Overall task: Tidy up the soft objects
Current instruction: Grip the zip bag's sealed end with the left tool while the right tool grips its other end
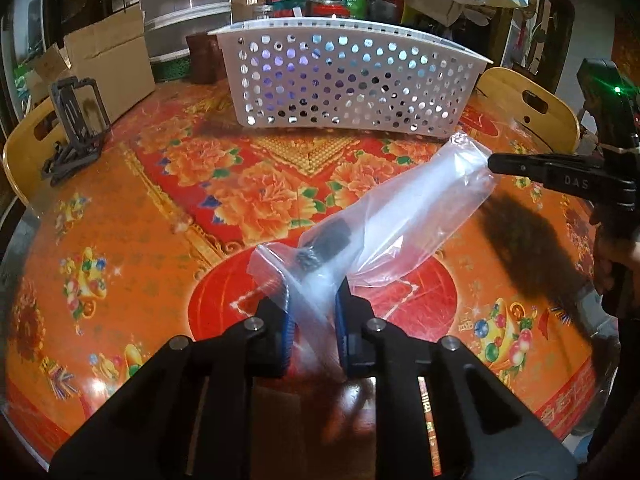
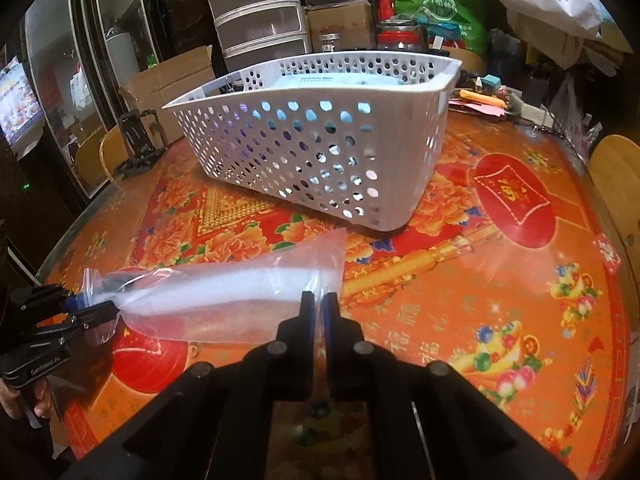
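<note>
A clear plastic bag [image 1: 404, 208] with a white soft roll and a small dark item inside hangs above the table between both grippers. My left gripper [image 1: 312, 292] is shut on its near end; it shows in the right wrist view [image 2: 96, 304] at the left. My right gripper [image 2: 319, 300] is shut on the bag's [image 2: 224, 292] other end; it shows in the left wrist view [image 1: 494, 162] at the right. A white perforated basket [image 1: 340, 80] stands behind, with a light blue pack [image 2: 340, 82] inside it.
The round table [image 2: 500, 280] has an orange and red flowered cover. A black stand [image 1: 76, 132] sits at its left edge. Cardboard boxes [image 1: 108, 60], plastic drawers [image 2: 260, 12], jars and bags crowd the back. Wooden chair backs [image 1: 532, 108] stand at the table's sides.
</note>
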The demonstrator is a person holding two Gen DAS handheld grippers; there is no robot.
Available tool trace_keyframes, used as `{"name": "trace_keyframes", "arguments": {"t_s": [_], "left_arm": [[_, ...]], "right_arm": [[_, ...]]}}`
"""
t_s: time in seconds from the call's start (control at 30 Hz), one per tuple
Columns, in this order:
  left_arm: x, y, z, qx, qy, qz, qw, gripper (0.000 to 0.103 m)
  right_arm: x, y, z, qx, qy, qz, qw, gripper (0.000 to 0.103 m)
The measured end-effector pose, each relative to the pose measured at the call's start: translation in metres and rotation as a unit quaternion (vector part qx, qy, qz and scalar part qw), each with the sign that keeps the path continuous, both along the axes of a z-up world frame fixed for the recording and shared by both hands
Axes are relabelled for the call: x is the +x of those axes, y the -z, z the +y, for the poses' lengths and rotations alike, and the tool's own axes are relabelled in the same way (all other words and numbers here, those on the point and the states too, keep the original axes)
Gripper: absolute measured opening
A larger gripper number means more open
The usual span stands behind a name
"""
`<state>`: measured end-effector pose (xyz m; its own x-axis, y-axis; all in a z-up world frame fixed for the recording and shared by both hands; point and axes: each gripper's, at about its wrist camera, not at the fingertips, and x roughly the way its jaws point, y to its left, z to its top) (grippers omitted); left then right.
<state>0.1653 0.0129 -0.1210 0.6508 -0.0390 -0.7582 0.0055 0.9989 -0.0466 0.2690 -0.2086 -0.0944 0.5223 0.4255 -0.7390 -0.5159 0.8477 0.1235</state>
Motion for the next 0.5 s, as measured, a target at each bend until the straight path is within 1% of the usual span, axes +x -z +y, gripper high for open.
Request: {"name": "trace_keyframes", "arguments": {"t_s": [0.5], "left_arm": [[-0.006, -0.031, 0.005, 0.026, 0.015, -0.062, 0.9976, 0.015]], "right_arm": [[-0.027, -0.024, -0.005, 0.011, 0.006, -0.035, 0.999, 0.003]]}}
